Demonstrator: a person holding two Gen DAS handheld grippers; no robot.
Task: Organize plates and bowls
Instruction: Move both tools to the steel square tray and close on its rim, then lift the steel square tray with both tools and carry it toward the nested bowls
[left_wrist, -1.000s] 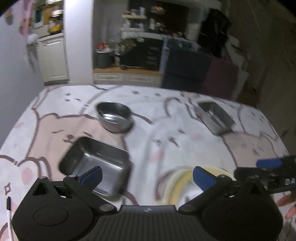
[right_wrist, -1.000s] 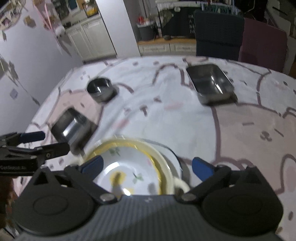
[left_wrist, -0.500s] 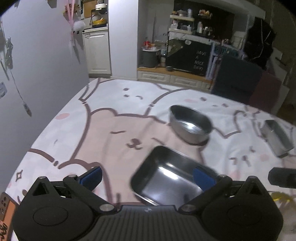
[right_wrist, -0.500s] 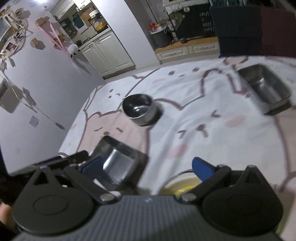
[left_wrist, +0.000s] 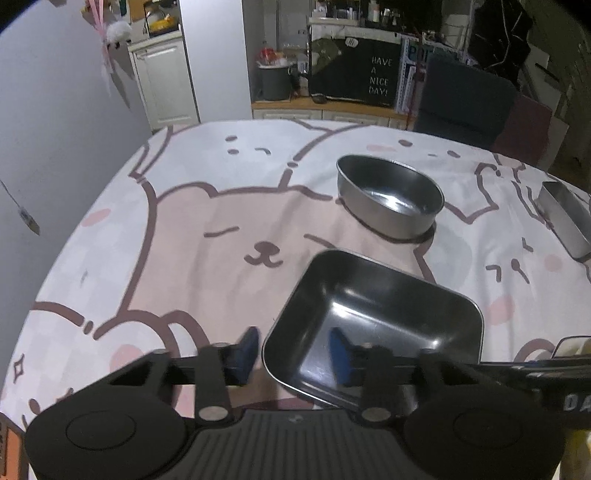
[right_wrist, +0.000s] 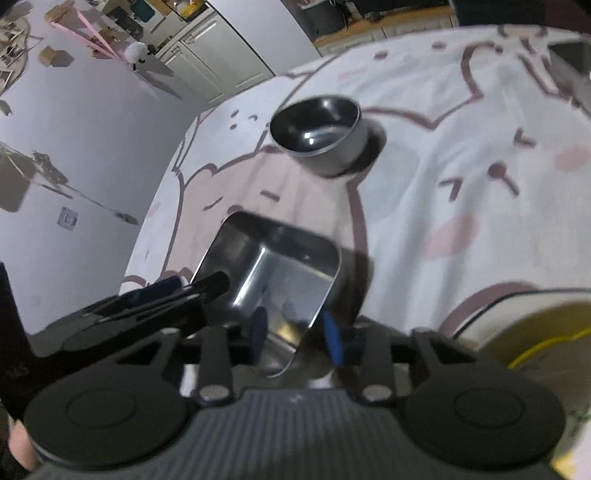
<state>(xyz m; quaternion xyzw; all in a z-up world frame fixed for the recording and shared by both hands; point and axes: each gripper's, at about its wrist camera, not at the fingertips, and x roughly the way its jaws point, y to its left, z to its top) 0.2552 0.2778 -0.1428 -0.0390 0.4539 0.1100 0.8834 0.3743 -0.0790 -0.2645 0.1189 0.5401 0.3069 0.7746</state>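
A square steel dish (left_wrist: 373, 325) (right_wrist: 273, 273) sits on the bear-print tablecloth near me. My left gripper (left_wrist: 293, 354) straddles its near left rim, one blue finger outside and one inside. The jaws are closing, with a gap still showing at the rim. My right gripper (right_wrist: 295, 332) straddles the dish's near right corner in the same way, jaws also closing, pads not pressing. The left gripper (right_wrist: 173, 291) also shows in the right wrist view. A round steel bowl (left_wrist: 391, 199) (right_wrist: 317, 125) stands farther back.
A rectangular steel tray (left_wrist: 565, 218) lies at the far right. A yellow-rimmed plate (right_wrist: 535, 325) sits to the right of the square dish, close to my right gripper. A grey wall (left_wrist: 55, 147) runs along the table's left edge. Dark chairs (left_wrist: 465, 99) stand beyond the far edge.
Both grippers swung left and down from the yellow plate to the square dish. Their jaws went from wide open to narrow, each now straddling the dish's rim.
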